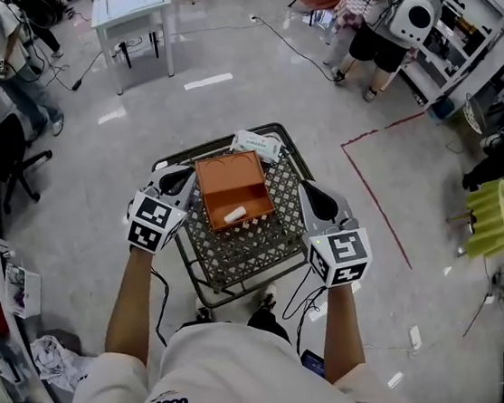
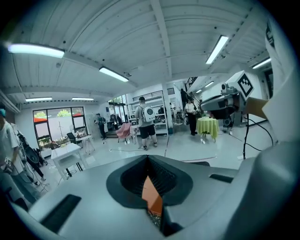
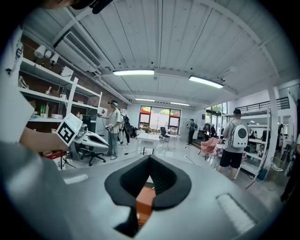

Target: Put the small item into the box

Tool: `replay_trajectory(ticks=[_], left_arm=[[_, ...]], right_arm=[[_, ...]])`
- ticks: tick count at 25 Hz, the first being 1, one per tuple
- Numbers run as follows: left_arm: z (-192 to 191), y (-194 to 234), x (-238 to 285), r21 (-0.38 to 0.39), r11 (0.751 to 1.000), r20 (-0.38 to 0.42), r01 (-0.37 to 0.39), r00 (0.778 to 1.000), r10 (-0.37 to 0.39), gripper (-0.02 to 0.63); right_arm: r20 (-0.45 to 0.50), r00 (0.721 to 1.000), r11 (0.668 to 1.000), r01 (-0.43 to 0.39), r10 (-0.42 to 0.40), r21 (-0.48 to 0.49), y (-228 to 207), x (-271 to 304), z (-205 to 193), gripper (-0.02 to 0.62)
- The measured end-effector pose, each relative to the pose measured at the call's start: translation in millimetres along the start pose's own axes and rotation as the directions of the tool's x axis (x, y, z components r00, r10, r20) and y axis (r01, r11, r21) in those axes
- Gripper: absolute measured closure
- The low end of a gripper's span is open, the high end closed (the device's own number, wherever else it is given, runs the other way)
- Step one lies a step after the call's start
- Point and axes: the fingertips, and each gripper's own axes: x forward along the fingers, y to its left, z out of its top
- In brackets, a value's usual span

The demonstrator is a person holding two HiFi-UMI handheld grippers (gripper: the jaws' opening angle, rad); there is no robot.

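An orange open box (image 1: 229,160) stands on a dark mesh-topped table (image 1: 248,242) in the head view. A small white item (image 1: 234,214) lies inside the box near its front wall. My left gripper (image 1: 186,180) hovers at the box's left rim, jaws shut and empty. My right gripper (image 1: 310,187) hangs just right of the box, also shut with nothing held. In the left gripper view the closed jaws (image 2: 149,158) point across the room, with a sliver of the orange box (image 2: 152,197) below them. The right gripper view shows its jaws (image 3: 150,158) meeting above the box (image 3: 145,202).
A white packet (image 1: 257,145) lies at the table's back right corner. A white table (image 1: 130,6) stands farther off, an office chair (image 1: 10,162) at left, and a person (image 1: 384,15) bends at shelves on the right. Red tape (image 1: 374,190) marks the floor.
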Motion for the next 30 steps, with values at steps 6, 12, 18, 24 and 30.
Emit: replay_trajectory(ticks=[6, 12, 18, 24, 30], left_arm=[[45, 2, -39, 0.036, 0.998, 0.115, -0.048, 0.992, 0.043, 0.601], [74, -2, -71, 0.064, 0.995, 0.197, -0.075, 0.979, 0.061, 0.601], [100, -6, -95, 0.069, 0.994, 0.263, -0.081, 0.963, 0.060, 0.601], [117, -14, -107, 0.076, 0.994, 0.313, -0.077, 0.948, 0.050, 0.601], [116, -18, -108, 0.078, 0.995, 0.318, -0.060, 0.948, 0.032, 0.601]], right_arm=[[0.046, 0.999, 1.000, -0.008, 0.009, -0.029, 13, -8, 24, 0.586], [0.085, 0.996, 0.998, -0.024, 0.029, -0.061, 27, -17, 43, 0.586], [0.099, 0.994, 0.996, -0.033, 0.042, -0.086, 35, -22, 55, 0.586], [0.111, 0.992, 0.993, -0.047, 0.059, -0.106, 43, -30, 66, 0.586], [0.099, 0.994, 0.993, -0.042, 0.053, -0.114, 49, -28, 67, 0.586]])
